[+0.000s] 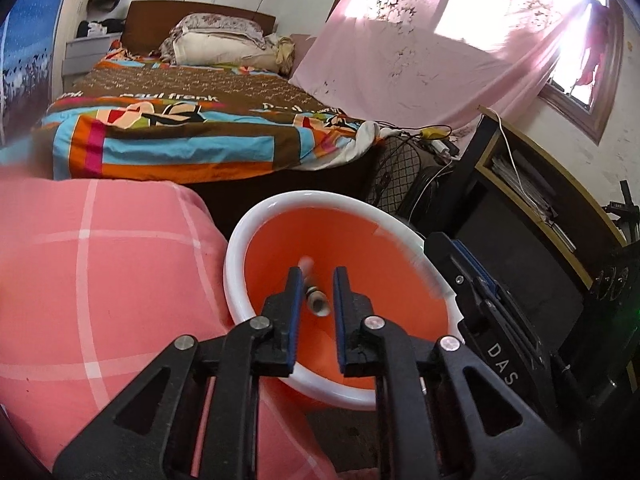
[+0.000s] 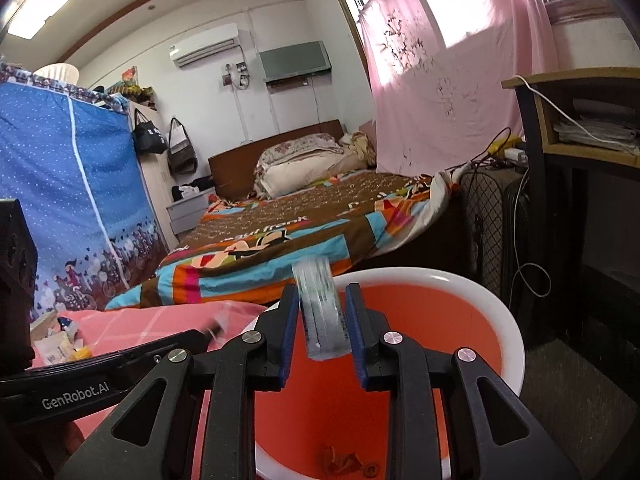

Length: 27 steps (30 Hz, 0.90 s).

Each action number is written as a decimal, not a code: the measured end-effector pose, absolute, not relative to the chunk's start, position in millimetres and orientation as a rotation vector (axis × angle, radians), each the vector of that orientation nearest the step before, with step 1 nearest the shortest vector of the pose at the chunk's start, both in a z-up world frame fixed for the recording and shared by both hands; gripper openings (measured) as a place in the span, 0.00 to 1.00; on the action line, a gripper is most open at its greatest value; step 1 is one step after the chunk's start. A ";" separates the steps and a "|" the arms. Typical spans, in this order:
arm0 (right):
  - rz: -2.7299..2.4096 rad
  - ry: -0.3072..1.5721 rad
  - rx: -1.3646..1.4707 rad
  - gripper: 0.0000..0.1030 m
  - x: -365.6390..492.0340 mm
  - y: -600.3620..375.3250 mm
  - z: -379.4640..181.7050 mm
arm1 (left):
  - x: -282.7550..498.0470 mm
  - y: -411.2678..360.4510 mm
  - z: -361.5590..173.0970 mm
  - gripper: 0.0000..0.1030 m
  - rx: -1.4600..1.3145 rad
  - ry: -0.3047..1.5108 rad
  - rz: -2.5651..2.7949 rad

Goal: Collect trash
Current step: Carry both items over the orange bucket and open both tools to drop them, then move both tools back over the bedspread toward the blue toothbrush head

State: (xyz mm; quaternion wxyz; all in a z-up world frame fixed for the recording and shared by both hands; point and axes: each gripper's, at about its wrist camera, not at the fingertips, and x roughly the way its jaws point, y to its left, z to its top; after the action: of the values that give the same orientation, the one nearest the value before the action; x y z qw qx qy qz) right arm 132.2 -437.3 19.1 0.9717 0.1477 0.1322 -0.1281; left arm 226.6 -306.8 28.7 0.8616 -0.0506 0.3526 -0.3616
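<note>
The clear wrapper [image 2: 320, 312] stands in the gap of the right gripper [image 2: 322, 320], its long axis running from 6 o'clock up to 12 o'clock along the fingers, its top end poking past their tips. It hangs directly over the mouth of the orange bin [image 2: 500, 320], whose white rim curves round from 1 to 5 o'clock of the jaws. The blue pads flank the wrapper closely; a thin gap shows on the left side, so whether they are clamped on it or have let go cannot be told.

In the left wrist view a small, blurred cylindrical scrap [image 1: 314, 294] lies between the fingers of the left gripper [image 1: 318, 292], pointing 12 to 6 o'clock, nearer the left pad, with clear space at the right pad; it looks released, over the same orange bin [image 1: 240, 248]. The right gripper's body [image 1: 480, 300] sits at 3 o'clock.

Crumpled bits already lie at the bin's bottom. Both pieces only need to go straight down.
</note>
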 end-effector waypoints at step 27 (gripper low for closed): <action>-0.081 -0.022 0.290 0.74 106.8 -394.6 51.4 | 174.1 -161.0 71.5 1.00 -0.149 0.305 -0.285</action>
State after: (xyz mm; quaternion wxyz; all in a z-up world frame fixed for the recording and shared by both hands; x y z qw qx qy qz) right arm 106.8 -394.6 51.4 0.9886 0.1444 -0.0108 -0.0402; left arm 174.1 -161.0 71.5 0.9755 -0.0741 0.1513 -0.1415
